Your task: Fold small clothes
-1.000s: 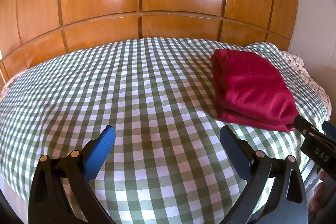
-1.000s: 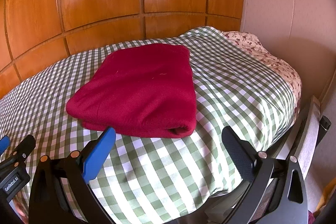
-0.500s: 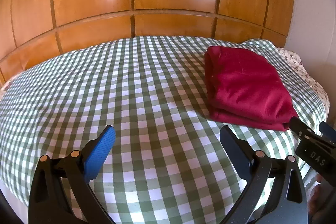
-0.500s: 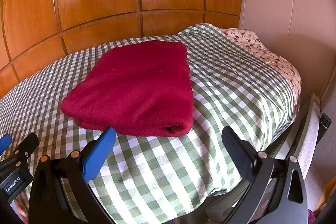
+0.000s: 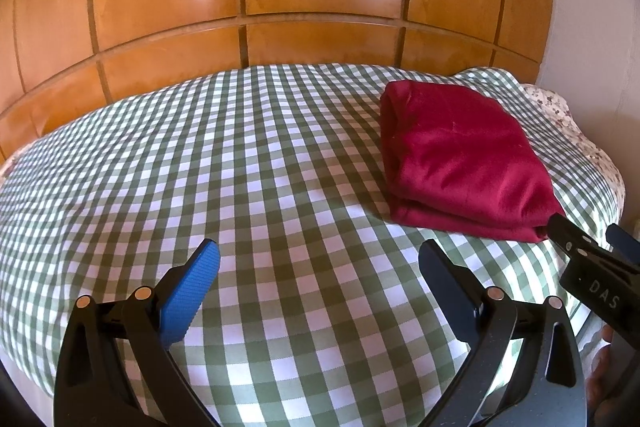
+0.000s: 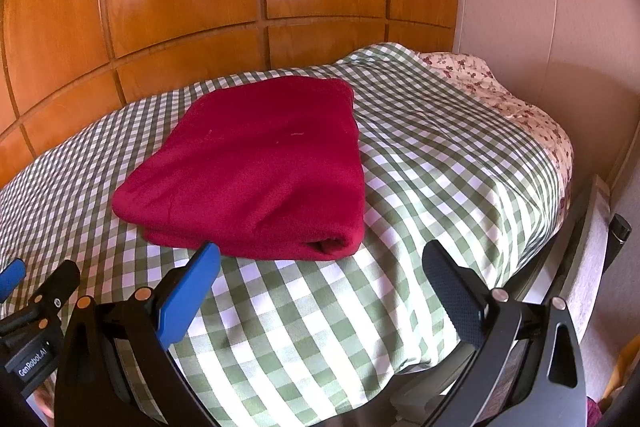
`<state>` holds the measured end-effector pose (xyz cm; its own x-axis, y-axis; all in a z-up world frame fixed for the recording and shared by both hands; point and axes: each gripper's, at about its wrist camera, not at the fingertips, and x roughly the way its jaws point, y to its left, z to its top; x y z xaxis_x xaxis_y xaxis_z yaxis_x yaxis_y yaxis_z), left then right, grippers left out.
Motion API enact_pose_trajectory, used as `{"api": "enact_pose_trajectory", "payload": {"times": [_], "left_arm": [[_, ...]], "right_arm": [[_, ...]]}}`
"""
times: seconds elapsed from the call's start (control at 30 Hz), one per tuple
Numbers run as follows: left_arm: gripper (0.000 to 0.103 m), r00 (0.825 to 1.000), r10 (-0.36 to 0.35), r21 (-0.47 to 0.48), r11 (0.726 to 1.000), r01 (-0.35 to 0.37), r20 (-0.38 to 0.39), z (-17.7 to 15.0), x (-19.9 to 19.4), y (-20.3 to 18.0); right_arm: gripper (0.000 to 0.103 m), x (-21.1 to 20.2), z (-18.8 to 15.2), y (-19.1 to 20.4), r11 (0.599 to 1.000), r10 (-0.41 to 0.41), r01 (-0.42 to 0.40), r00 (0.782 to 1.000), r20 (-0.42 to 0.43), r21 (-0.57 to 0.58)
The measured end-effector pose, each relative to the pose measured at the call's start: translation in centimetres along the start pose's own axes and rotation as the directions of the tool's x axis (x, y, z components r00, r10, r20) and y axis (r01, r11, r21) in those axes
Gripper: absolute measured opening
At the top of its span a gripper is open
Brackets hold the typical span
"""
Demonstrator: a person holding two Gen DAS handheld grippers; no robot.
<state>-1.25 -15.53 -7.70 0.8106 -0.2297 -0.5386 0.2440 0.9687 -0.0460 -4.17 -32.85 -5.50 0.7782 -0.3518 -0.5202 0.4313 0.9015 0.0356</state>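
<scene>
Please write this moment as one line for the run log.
left gripper: open, holds nothing | right gripper: open, holds nothing | red garment: folded, lying on checked bedcover | contact: none

The left gripper (image 5: 319, 269) is a black plastic frame with two triangular cut-out arms. Its left finger carries a ribbed blue pad (image 5: 191, 297); its right finger carries a dark pad with a fine dotted texture. Two round copper-and-silver pin heads sit on each arm behind the pads. The right gripper (image 6: 321, 269) has the same build and colours. Seen beside the left gripper, its black body bears white letters "DAS"; the left gripper's body reads "GenRobot.AI". A sliver of bare skin shows behind the frame.
</scene>
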Motion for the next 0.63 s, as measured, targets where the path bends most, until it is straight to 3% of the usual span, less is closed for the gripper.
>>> {"api": "enact_pose_trajectory", "payload": {"times": [0.3,0.4,0.63], "left_arm": [[0.097,0.999,-0.021,-0.011,1.0,0.021,0.045,0.0,-0.3,0.3],[0.098,0.999,-0.037,-0.015,0.999,0.037,0.006,0.2,0.8,0.6],[0.099,0.996,0.056,-0.084,0.995,-0.061,-0.065,0.7,4.4,4.2]], "right_arm": [[0.101,0.3,-0.4,0.6,1.0,0.002,-0.002,1.0,-0.015,-0.019],[0.101,0.7,-0.5,0.3,1.0,-0.001,0.001,1.0,-0.028,-0.015],[0.101,1.4,1.4,-2.9,0.996,0.0,0.006,0.998,-0.064,0.092]]}}
